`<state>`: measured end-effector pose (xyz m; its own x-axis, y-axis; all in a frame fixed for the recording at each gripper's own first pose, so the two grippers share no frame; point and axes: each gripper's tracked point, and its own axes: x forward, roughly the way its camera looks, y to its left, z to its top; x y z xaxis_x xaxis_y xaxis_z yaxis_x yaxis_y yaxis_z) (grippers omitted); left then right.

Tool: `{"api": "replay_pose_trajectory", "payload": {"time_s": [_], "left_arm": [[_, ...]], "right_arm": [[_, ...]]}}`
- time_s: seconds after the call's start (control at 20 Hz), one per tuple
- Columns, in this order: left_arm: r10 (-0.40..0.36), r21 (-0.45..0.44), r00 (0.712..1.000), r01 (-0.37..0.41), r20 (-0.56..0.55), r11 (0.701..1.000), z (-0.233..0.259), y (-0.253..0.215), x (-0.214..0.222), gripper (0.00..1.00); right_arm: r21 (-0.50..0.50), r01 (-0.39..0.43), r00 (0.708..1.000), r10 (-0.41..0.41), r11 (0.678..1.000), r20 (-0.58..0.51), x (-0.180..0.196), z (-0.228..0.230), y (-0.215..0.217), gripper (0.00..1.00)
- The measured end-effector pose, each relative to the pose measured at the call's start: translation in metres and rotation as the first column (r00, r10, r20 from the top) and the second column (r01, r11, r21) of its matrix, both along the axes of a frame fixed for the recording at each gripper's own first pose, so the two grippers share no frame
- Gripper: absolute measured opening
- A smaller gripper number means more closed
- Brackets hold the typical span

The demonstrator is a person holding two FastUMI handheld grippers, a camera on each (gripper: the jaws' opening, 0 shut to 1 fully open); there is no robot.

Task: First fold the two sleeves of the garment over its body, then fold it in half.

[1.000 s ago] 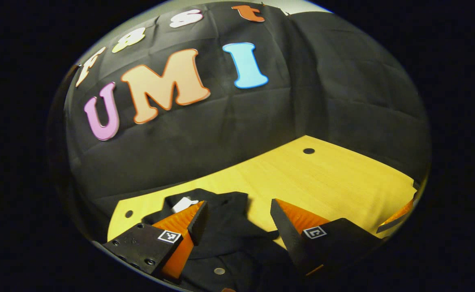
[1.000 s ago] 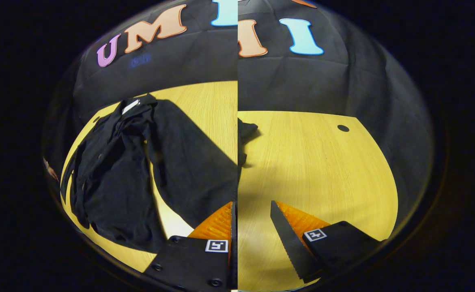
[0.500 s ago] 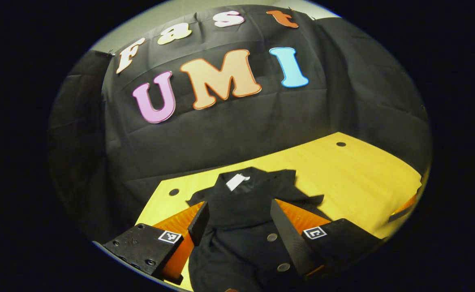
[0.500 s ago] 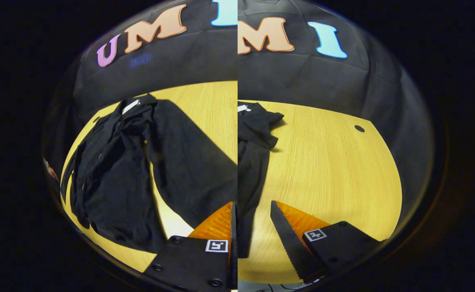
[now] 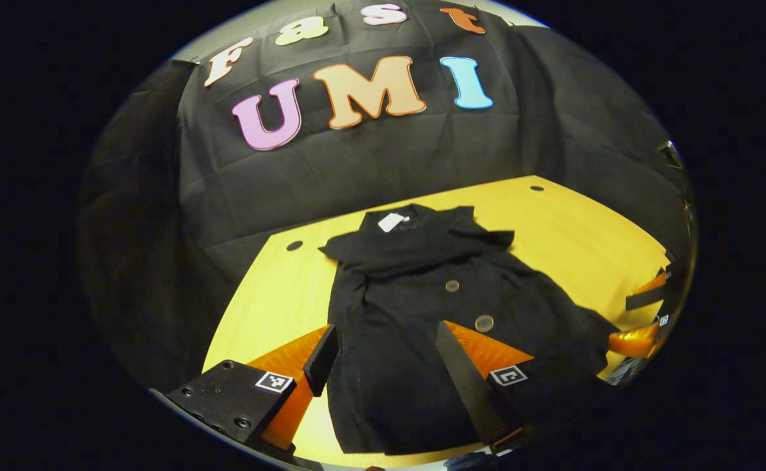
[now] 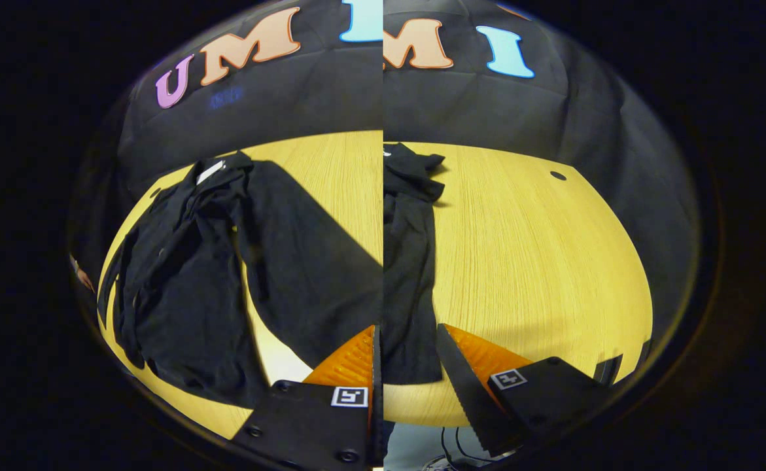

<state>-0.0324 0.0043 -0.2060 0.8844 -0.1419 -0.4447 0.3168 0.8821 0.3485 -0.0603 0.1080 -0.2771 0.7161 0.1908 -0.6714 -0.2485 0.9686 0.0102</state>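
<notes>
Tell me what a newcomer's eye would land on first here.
First, the black garment spread over the yellow wooden table, its collar toward the booth wall and two round buttons down its middle. Next, the left tongs open above its lower part, near the table's front edge.

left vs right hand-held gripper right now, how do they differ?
Left hand-held gripper faces the black buttoned garment front-on, with cloth across its whole gap. Right hand-held gripper faces the garment's side edge, with bare yellow wooden table beside it. Shared: both open, neither pinching cloth.
</notes>
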Motion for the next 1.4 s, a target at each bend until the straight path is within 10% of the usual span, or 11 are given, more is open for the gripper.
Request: {"api": "replay_pose_trajectory", "payload": {"time_s": [0.85, 1.4], "left_arm": [[0.075, 0.073, 0.969, -0.059, -0.237, 0.996, -0.097, 0.066, -0.082, 0.94], [0.053, -0.062, 0.97, -0.069, -0.237, 0.996, -0.105, 0.065, -0.078, 0.9]], "right_arm": [[-0.03, 0.059, 0.995, -0.061, 0.998, -0.084, -0.006, -0.049, 0.003, 0.53], [-0.057, 0.091, 0.994, -0.094, 0.994, -0.047, -0.005, -0.052, 0.002, 0.53]]}}
